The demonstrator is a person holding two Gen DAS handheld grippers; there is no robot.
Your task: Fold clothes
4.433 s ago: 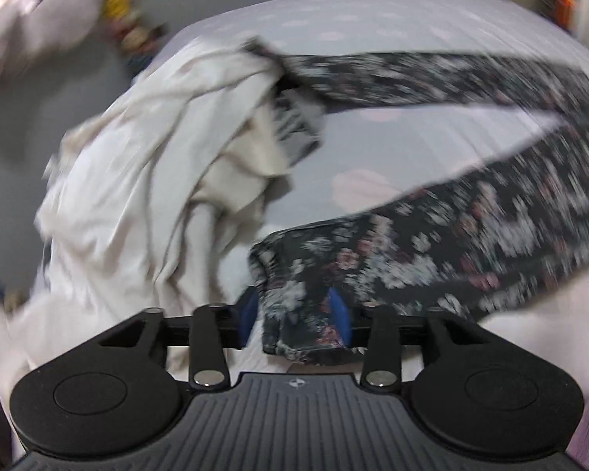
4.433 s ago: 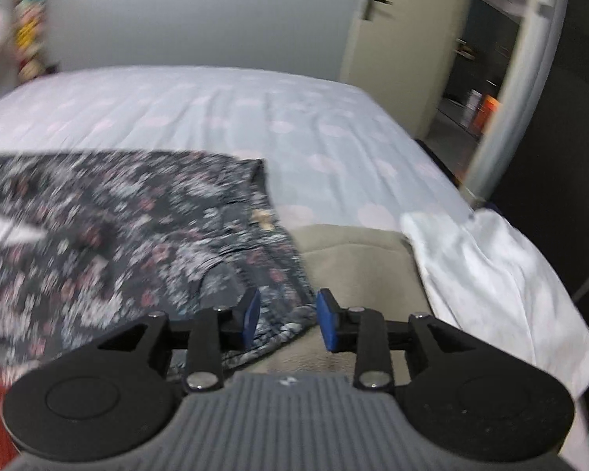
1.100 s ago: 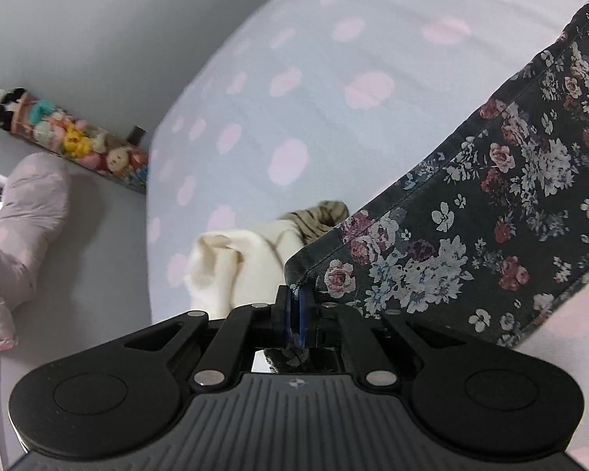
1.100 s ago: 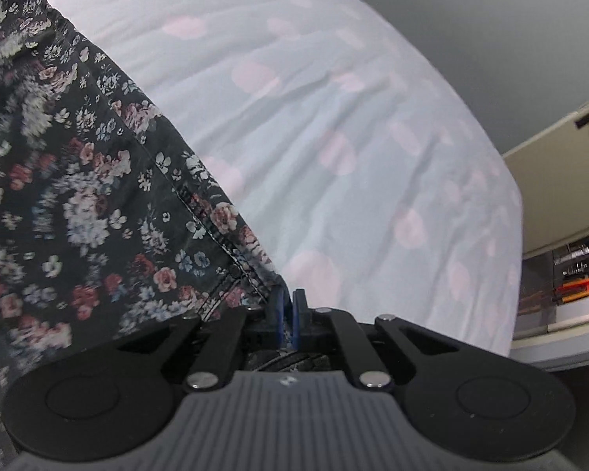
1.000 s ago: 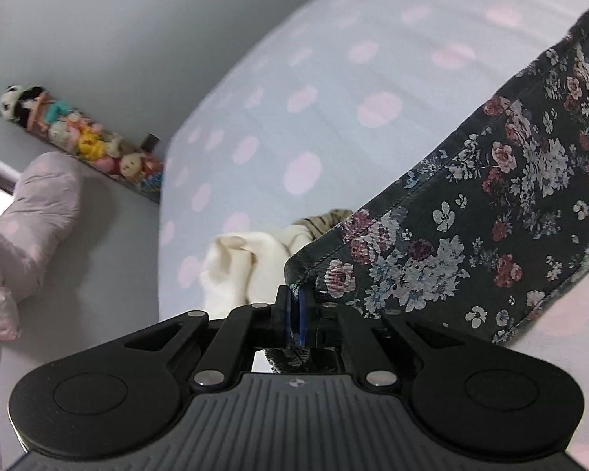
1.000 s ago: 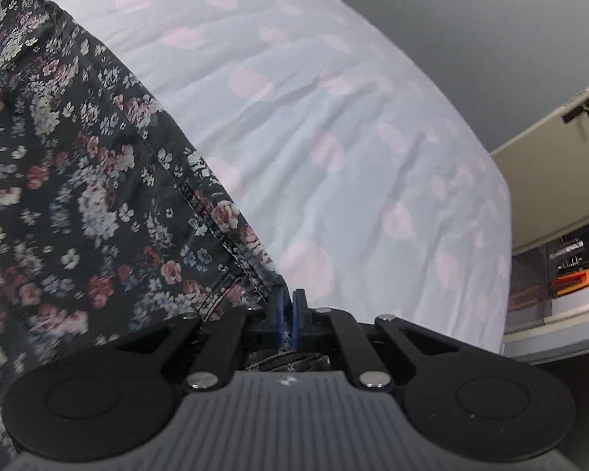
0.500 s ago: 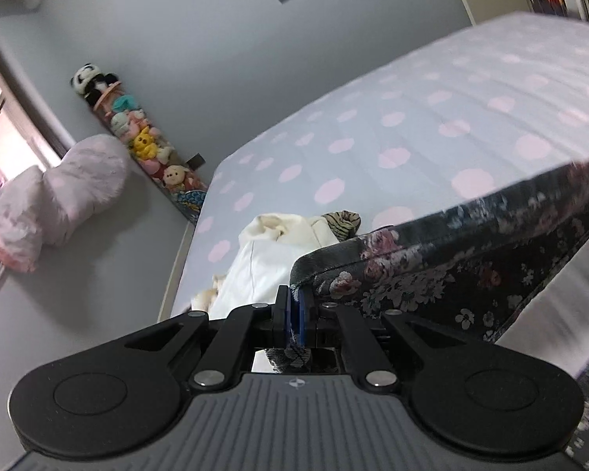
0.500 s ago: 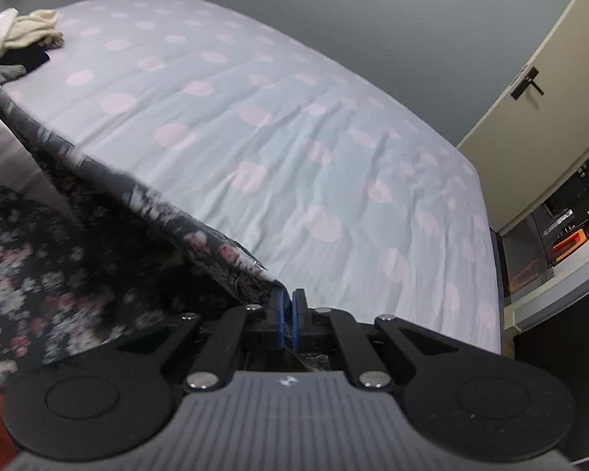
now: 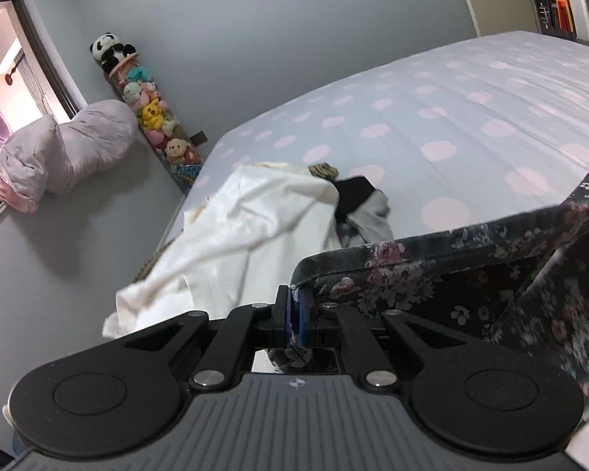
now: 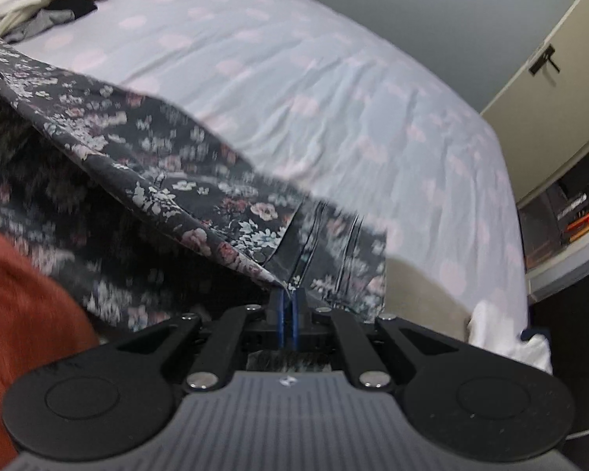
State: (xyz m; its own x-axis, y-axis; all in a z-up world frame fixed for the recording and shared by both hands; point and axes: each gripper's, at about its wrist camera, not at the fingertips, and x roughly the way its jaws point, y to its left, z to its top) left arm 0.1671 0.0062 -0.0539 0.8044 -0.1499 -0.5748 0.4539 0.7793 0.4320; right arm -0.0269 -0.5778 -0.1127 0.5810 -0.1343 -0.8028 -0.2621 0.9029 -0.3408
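Floral trousers (image 9: 432, 271) stretch between both clamped tools, above the bed (image 9: 451, 117).

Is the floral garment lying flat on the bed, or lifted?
Lifted: the floral garment hangs between the shut left gripper and right gripper.

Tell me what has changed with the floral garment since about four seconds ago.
Both grippers, open then around the floral garment, have clamped its edge: left gripper, right gripper. The garment has been lifted off the bed and drawn toward the near side. The cream clothes pile stays there.
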